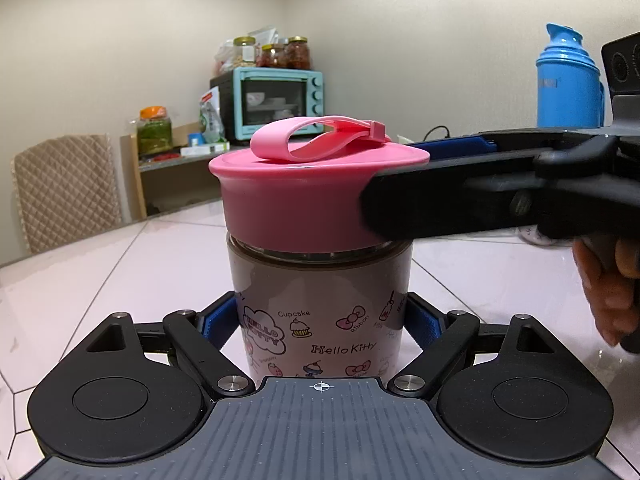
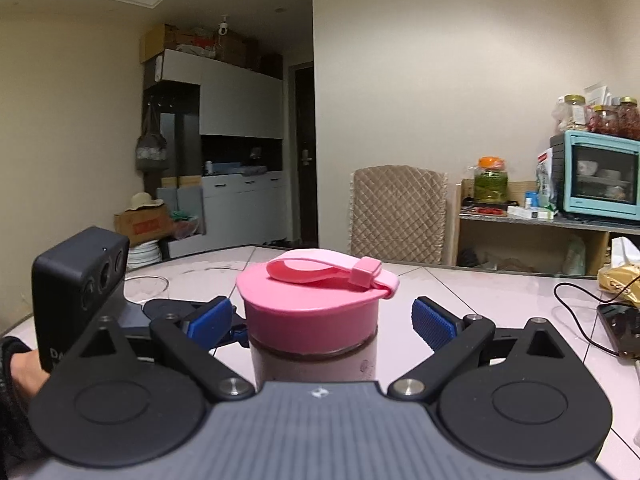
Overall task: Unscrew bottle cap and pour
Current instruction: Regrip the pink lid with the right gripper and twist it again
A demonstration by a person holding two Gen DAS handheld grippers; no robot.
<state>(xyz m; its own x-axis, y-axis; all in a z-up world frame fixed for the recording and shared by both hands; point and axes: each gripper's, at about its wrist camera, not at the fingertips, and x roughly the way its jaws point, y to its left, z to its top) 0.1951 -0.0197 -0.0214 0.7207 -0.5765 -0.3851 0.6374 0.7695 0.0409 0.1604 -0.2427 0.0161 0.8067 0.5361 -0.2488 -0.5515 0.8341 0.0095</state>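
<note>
A Hello Kitty bottle (image 1: pixel 320 304) with a pink screw cap (image 1: pixel 300 200) and pink strap loop stands upright on the white table. My left gripper (image 1: pixel 322 322) is shut on the bottle's lower body, blue pads pressed to both sides. In the right wrist view the cap (image 2: pixel 312 320) sits between the blue pads (image 2: pixel 434 326) of my right gripper (image 2: pixel 320 322), which is open with gaps on both sides. In the left wrist view the right gripper's fingers (image 1: pixel 440 208) reach in from the right at cap height.
A clear glass (image 2: pixel 148 286) stands on the table (image 2: pixel 480 300) at far left. A phone with cable (image 2: pixel 618 328) and a yellow packet lie at right. A blue thermos (image 1: pixel 566 80) stands at the right. A quilted chair (image 2: pixel 398 212) and a shelf with a teal oven (image 2: pixel 604 174) stand beyond.
</note>
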